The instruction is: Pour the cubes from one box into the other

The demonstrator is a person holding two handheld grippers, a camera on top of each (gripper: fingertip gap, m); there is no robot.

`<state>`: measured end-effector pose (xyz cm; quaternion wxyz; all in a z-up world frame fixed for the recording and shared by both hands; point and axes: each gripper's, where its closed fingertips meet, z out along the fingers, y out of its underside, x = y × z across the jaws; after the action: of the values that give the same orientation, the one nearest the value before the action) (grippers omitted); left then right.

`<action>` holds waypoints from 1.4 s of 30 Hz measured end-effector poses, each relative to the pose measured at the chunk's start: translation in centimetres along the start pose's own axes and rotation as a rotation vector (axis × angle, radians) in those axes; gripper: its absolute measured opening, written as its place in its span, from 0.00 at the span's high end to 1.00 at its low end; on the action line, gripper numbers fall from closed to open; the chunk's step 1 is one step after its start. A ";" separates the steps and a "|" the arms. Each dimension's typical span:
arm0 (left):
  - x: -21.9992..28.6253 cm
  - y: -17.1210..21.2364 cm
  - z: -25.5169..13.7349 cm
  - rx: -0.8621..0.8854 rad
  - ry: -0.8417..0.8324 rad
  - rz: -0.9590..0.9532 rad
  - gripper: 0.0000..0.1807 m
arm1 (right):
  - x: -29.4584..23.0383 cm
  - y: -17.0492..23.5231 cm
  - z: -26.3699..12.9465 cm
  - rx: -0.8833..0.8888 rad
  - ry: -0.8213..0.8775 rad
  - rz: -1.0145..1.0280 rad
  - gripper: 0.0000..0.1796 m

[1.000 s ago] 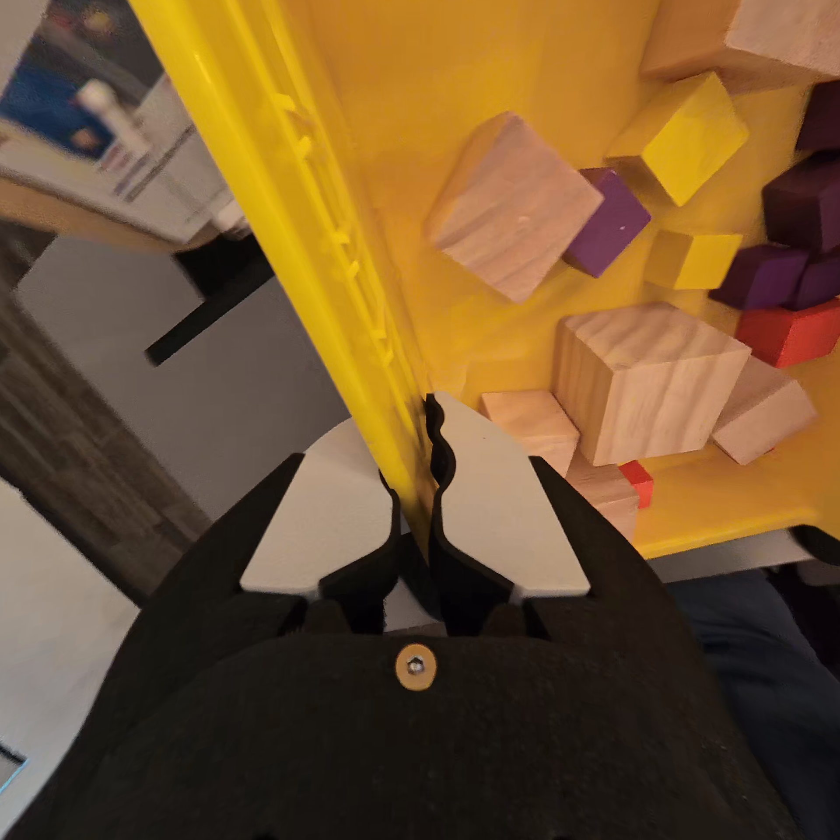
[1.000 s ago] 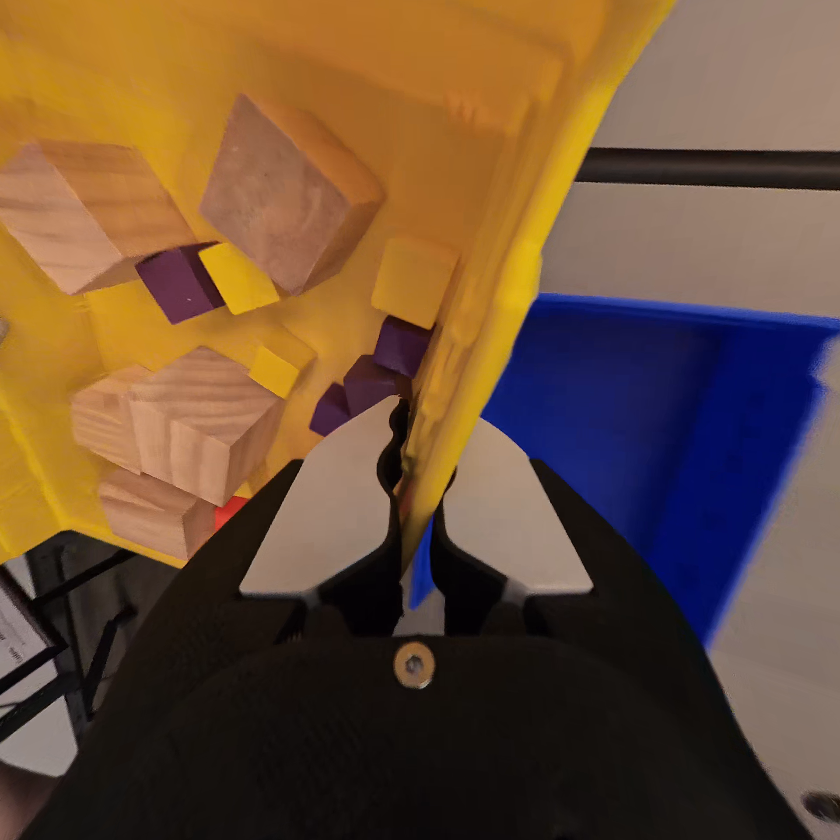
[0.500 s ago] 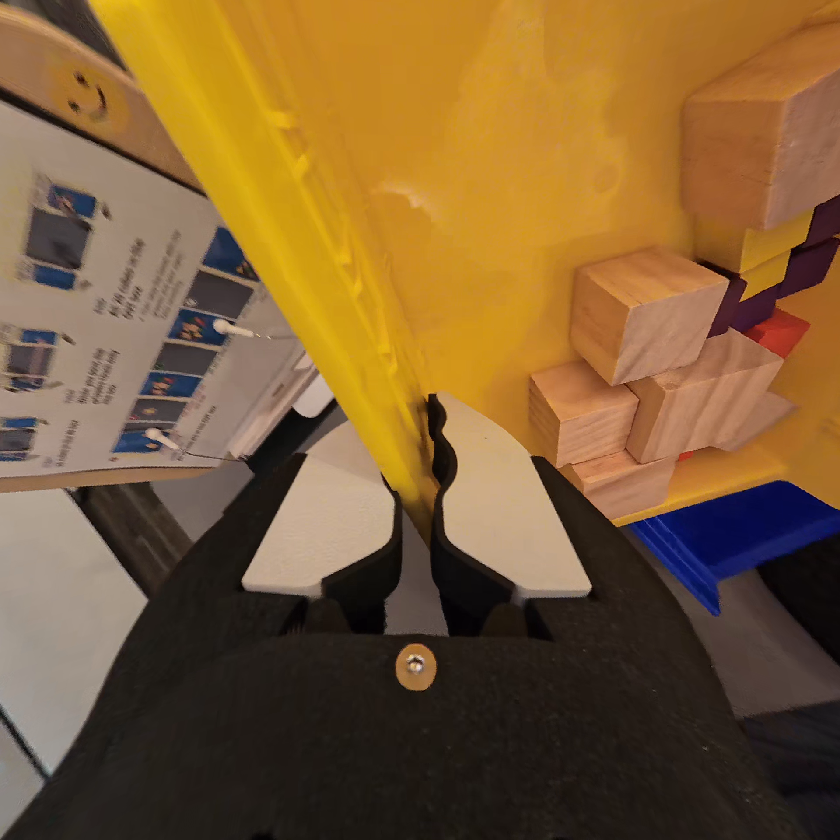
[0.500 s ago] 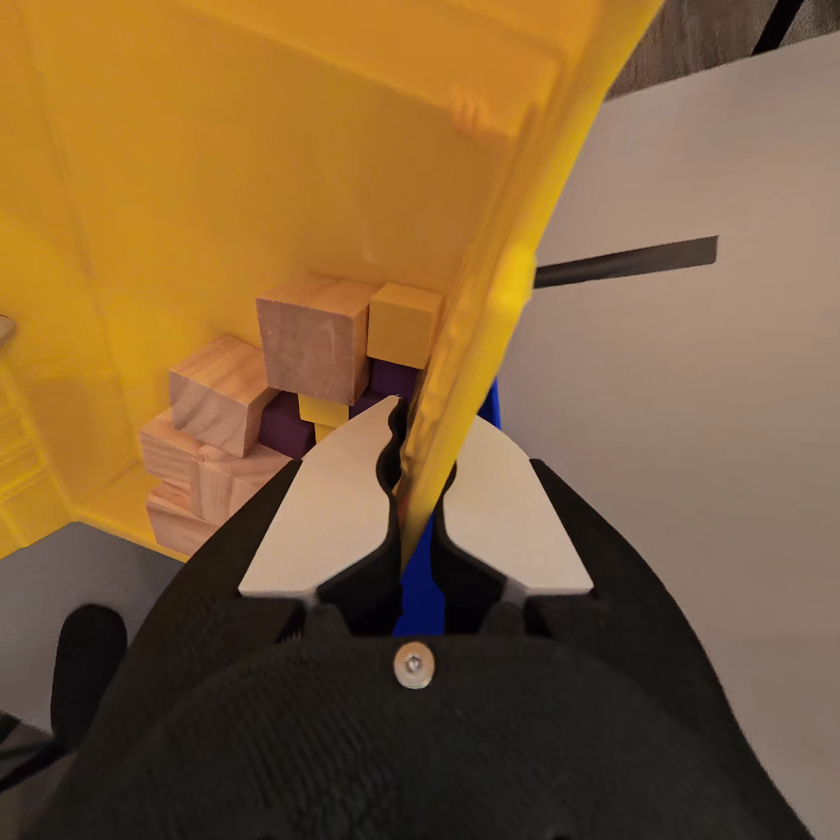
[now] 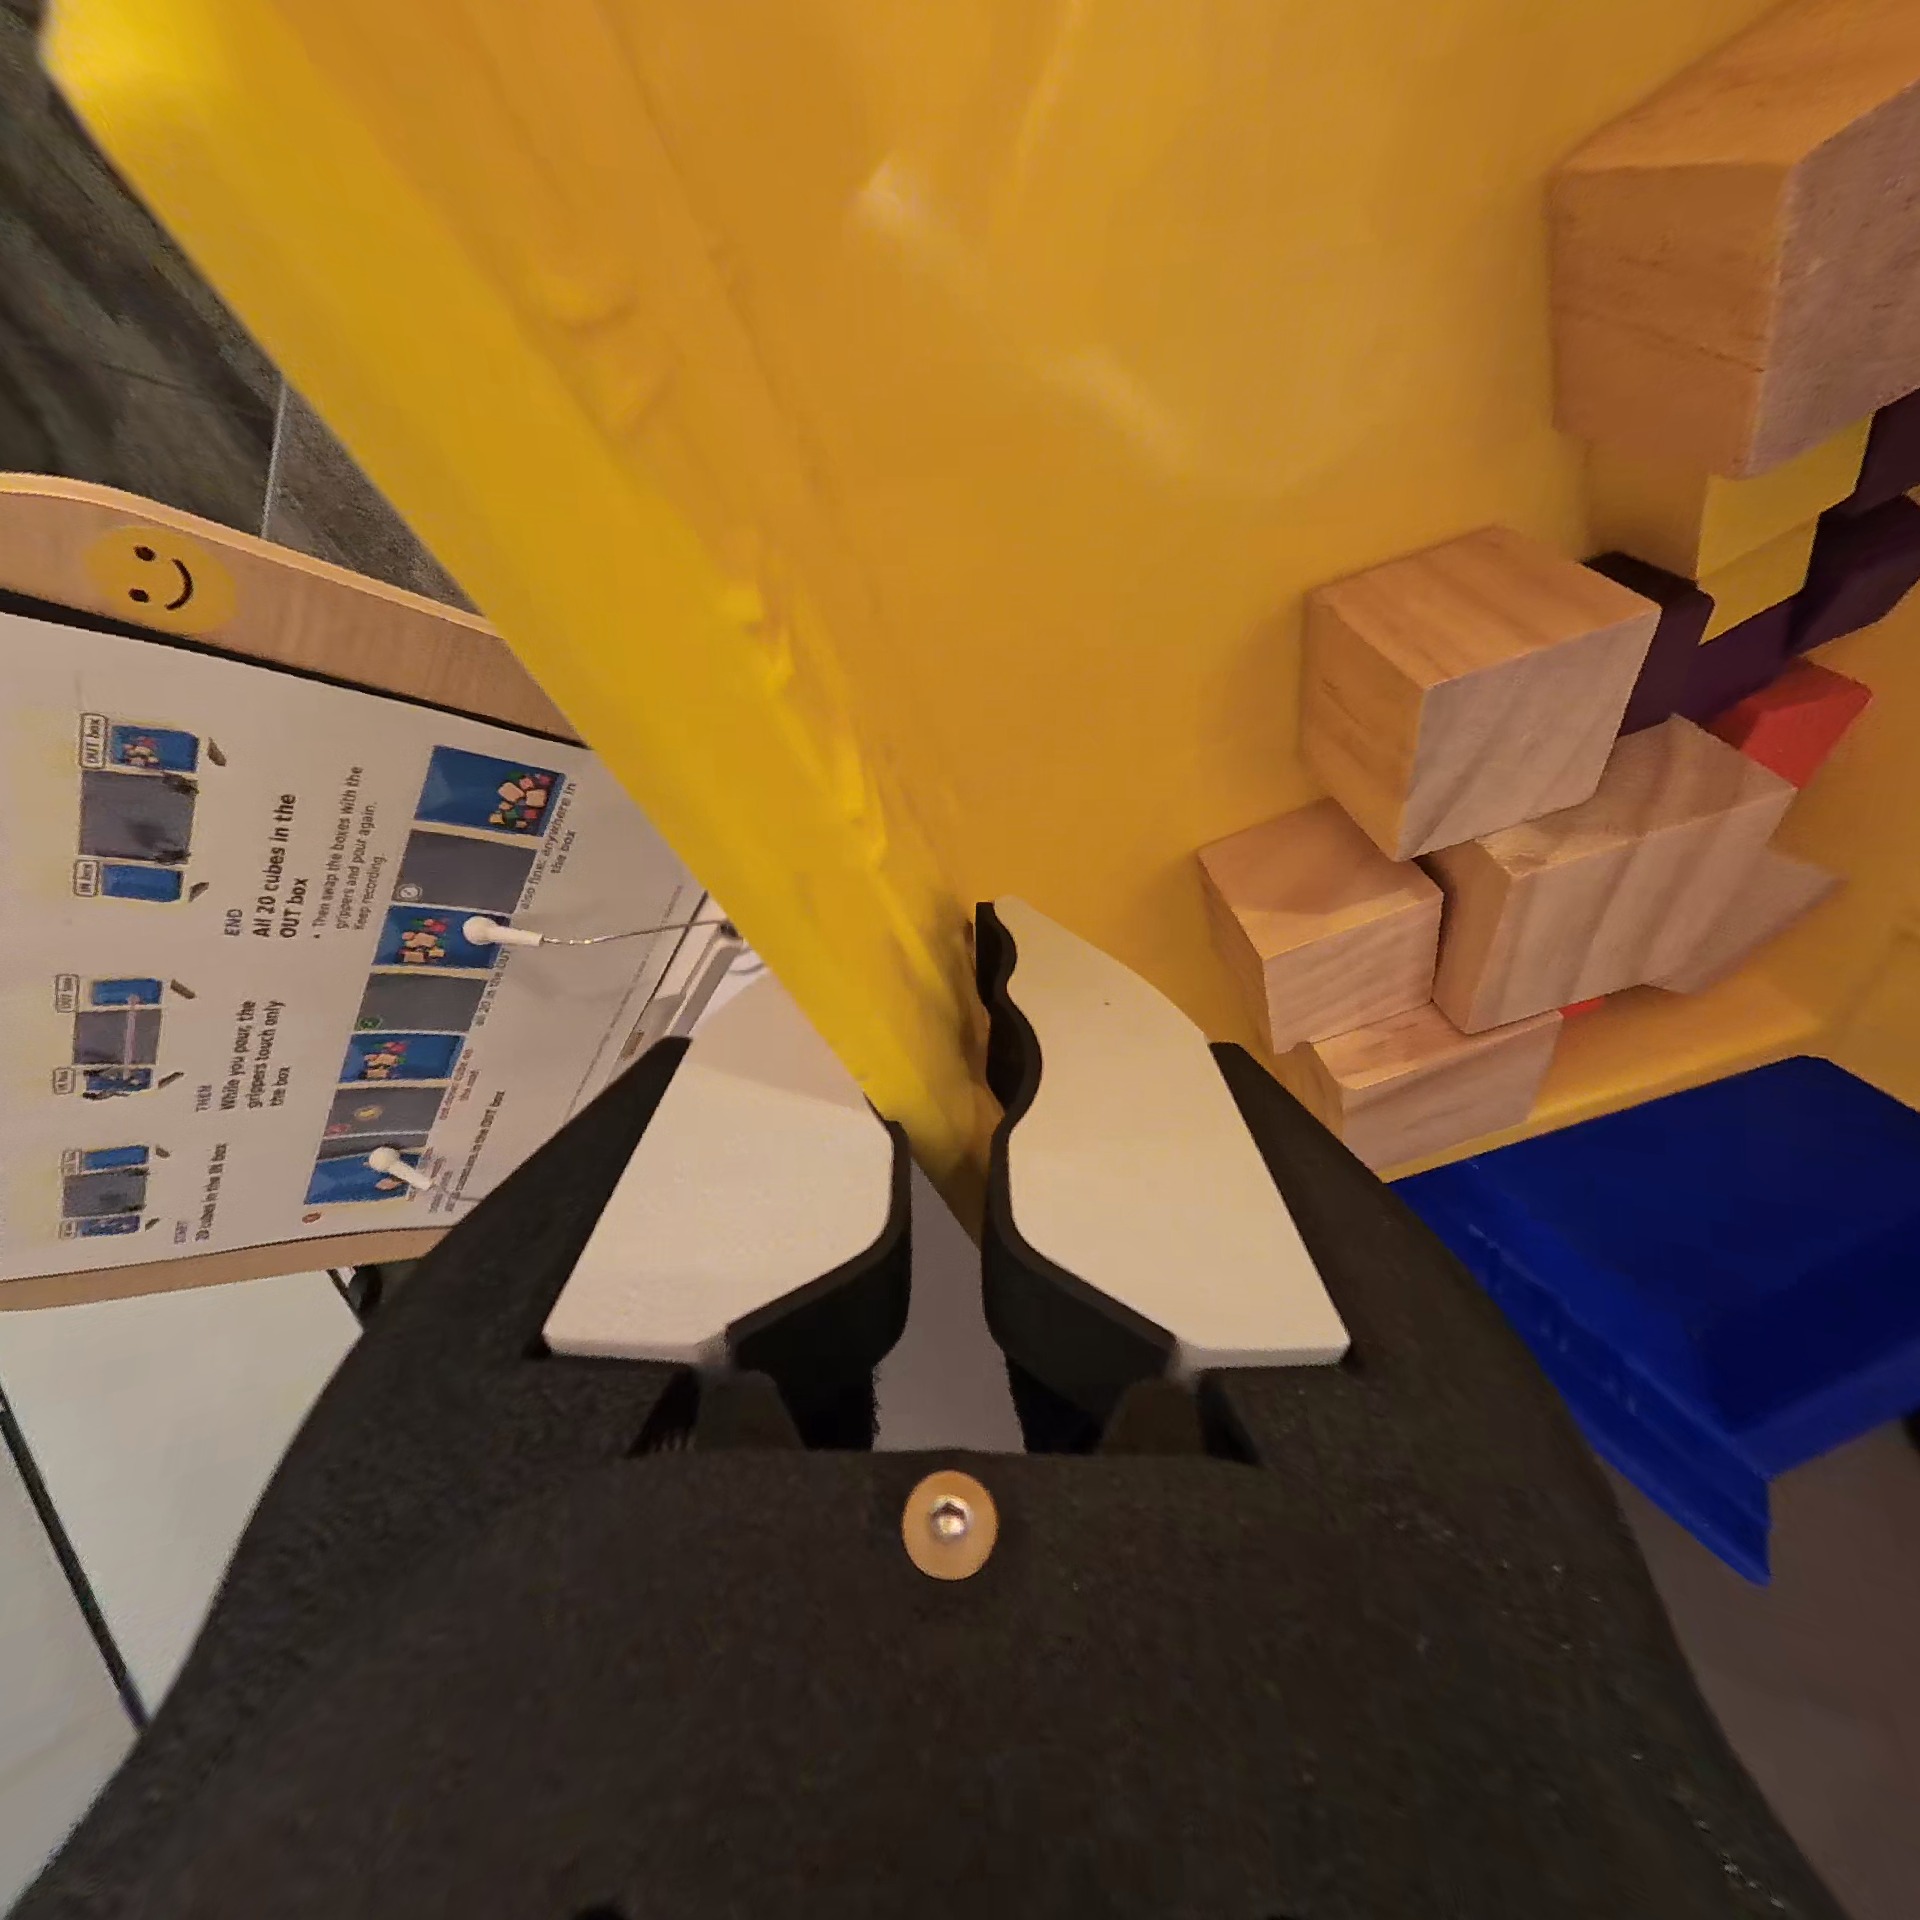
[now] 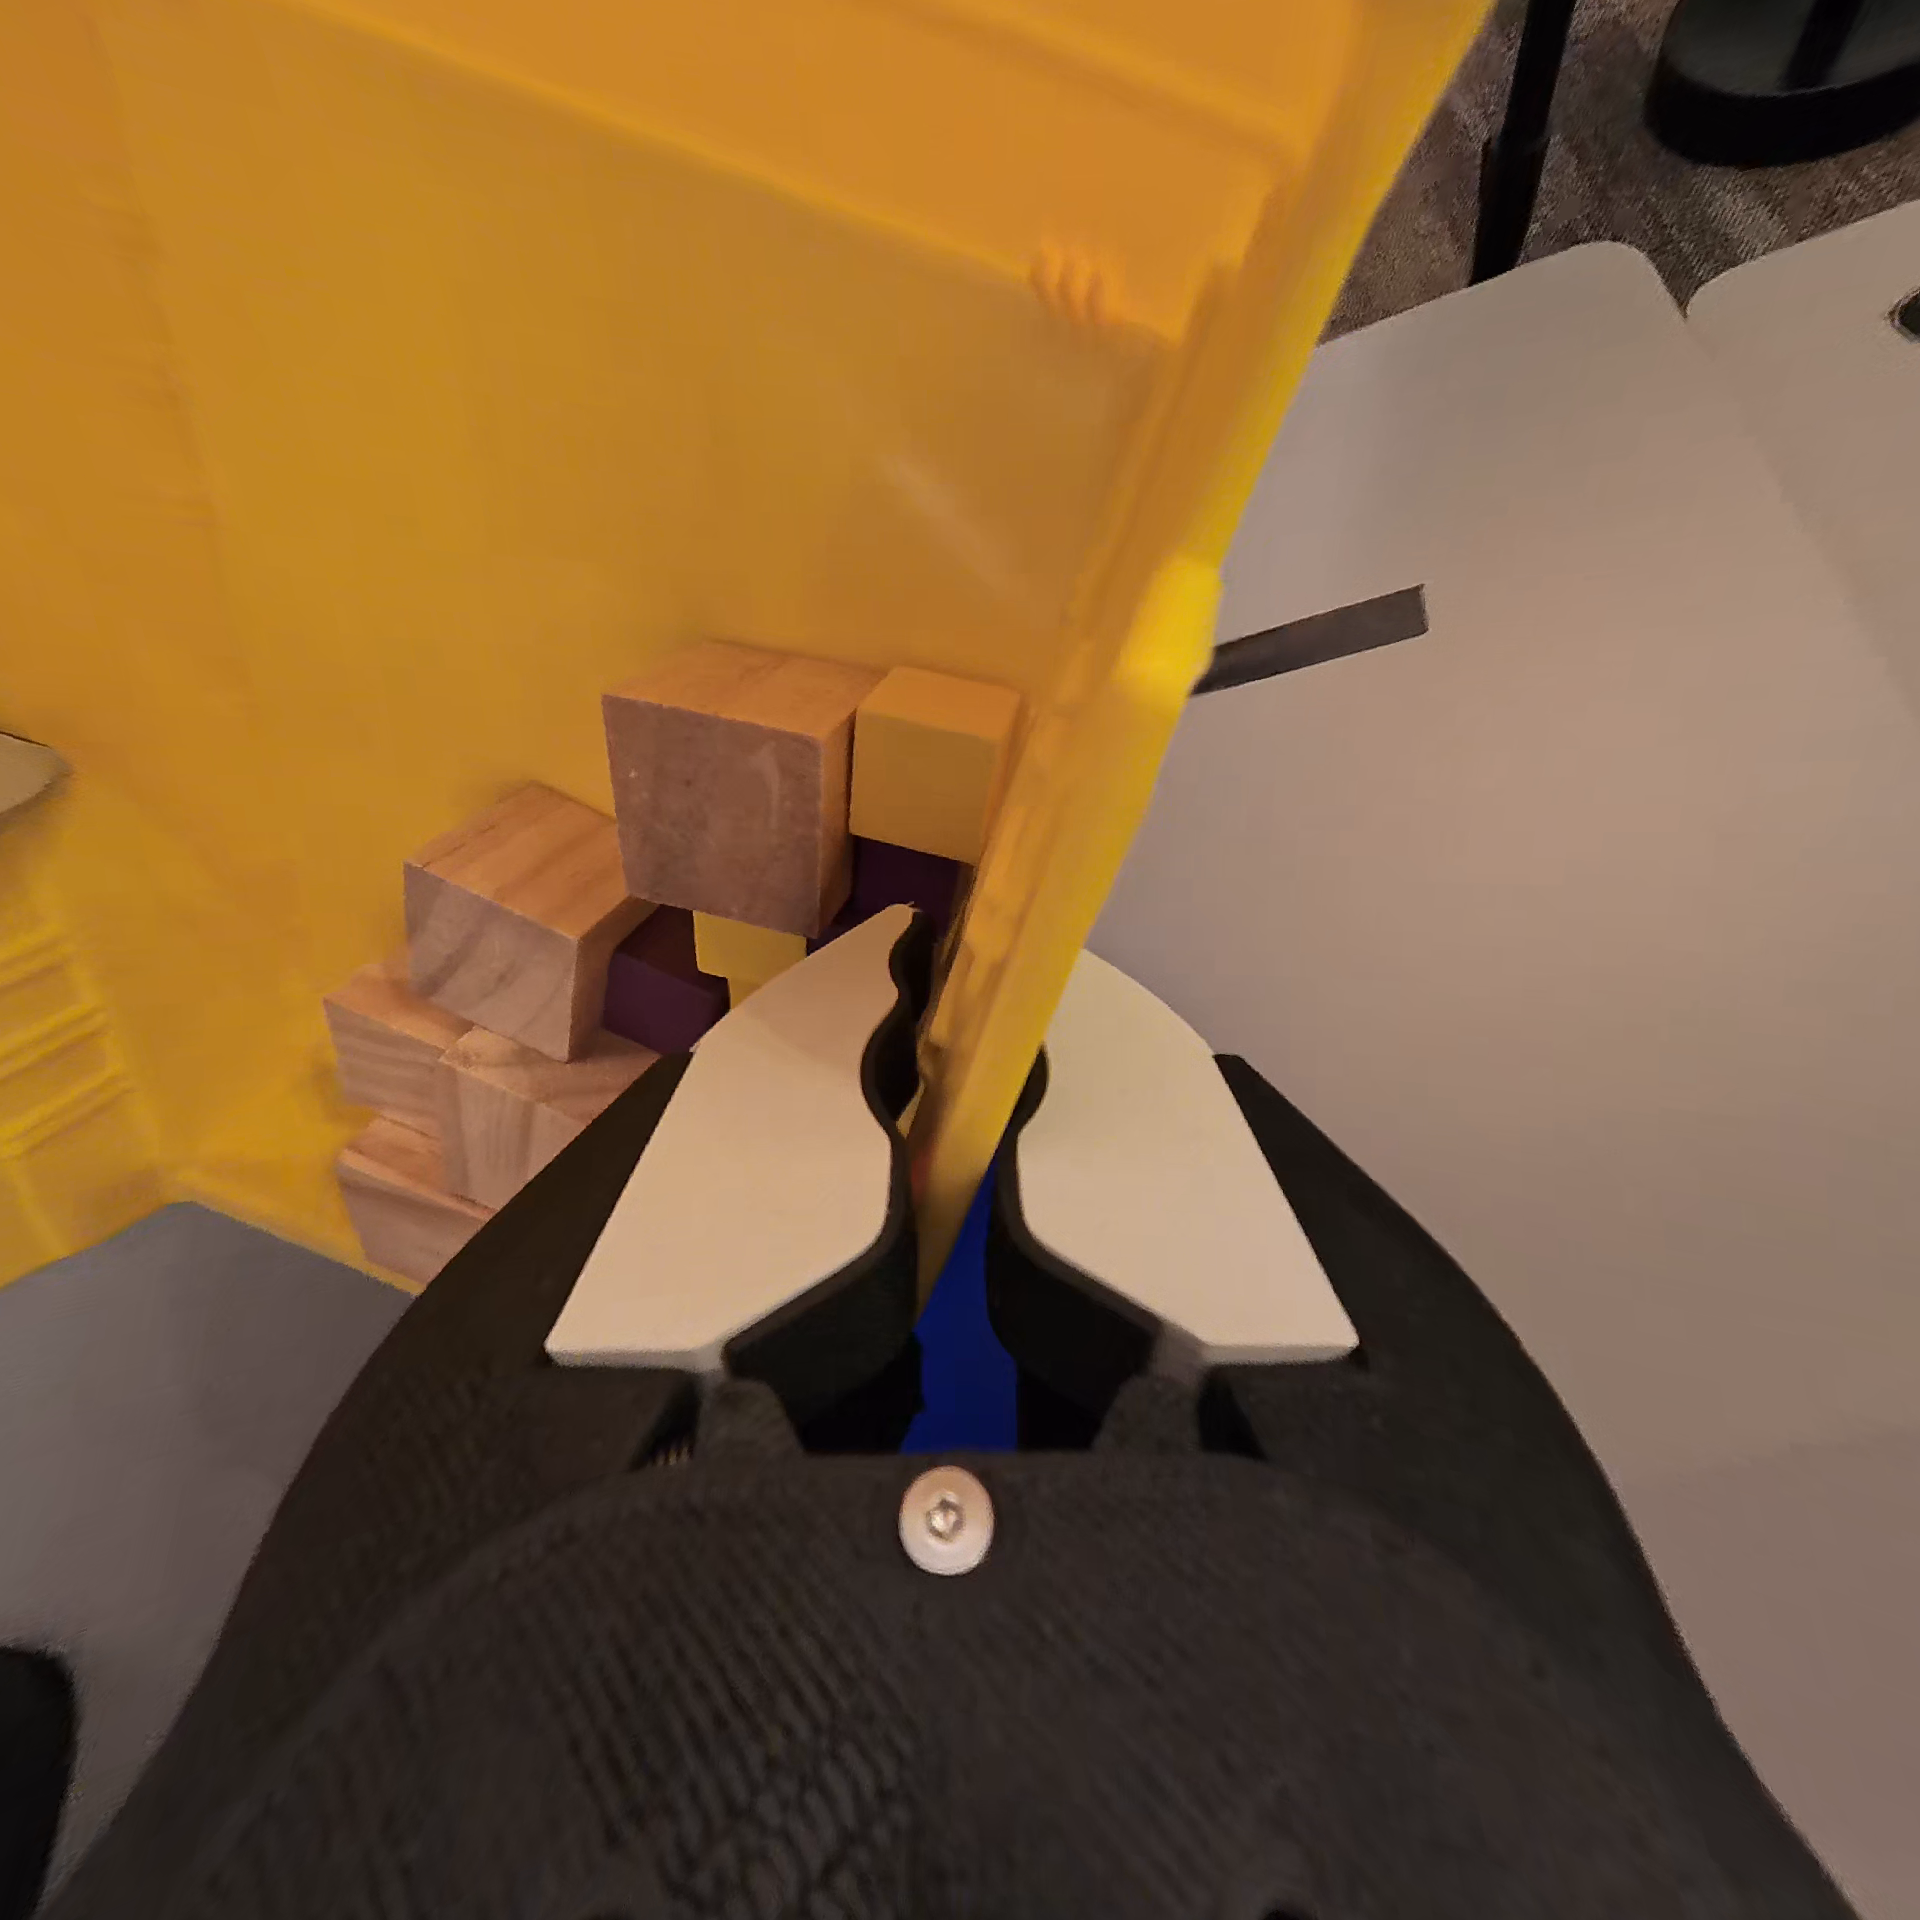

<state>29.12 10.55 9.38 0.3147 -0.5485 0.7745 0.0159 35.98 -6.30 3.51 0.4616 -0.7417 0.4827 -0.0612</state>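
I hold a yellow box [image 5: 1039, 416] tilted steeply between both grippers. My left gripper [image 5: 951, 997] is shut on its left wall. My right gripper [image 6: 956, 997] is shut on its right wall [image 6: 1122, 727]. Several cubes, plain wood [image 5: 1465, 686], yellow [image 6: 930, 758], purple [image 6: 665, 987] and red [image 5: 1792, 712], are piled in the box's low corner against its lip. The blue box [image 5: 1683, 1320] lies just below that lip; a strip of it [image 6: 961, 1340] shows between my right fingers.
A wooden board with a printed instruction sheet [image 5: 260, 935] stands to the left. The white table [image 6: 1558, 935] spreads to the right, with a black bar [image 6: 1320, 634] behind the yellow box. Dark floor and a black chair base [image 6: 1787, 94] lie beyond.
The yellow box has tipped further. The cubes have slid from being spread over its floor into a pile at the low corner above the blue box.
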 end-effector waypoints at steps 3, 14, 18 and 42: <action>-0.4 -0.5 0.0 0.062 -0.019 -0.006 0.95 | 0.0 -1.0 -0.2 0.052 0.048 -0.030 0.96; -1.7 0.5 -3.2 0.280 -0.112 -0.089 0.95 | -2.3 -4.3 -2.8 0.293 0.046 -0.177 0.96; -1.9 1.4 -3.9 0.329 -0.140 -0.118 0.95 | -3.3 -4.8 -3.6 0.335 0.045 -0.231 0.96; -1.9 1.9 -4.3 0.490 -0.198 -0.146 0.93 | -4.3 -6.0 -4.8 0.487 0.040 -0.341 0.96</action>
<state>25.82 11.28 13.17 0.5126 -0.5063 0.6790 -0.1410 35.09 -5.31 12.20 0.5996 -0.6781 0.3310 -0.2666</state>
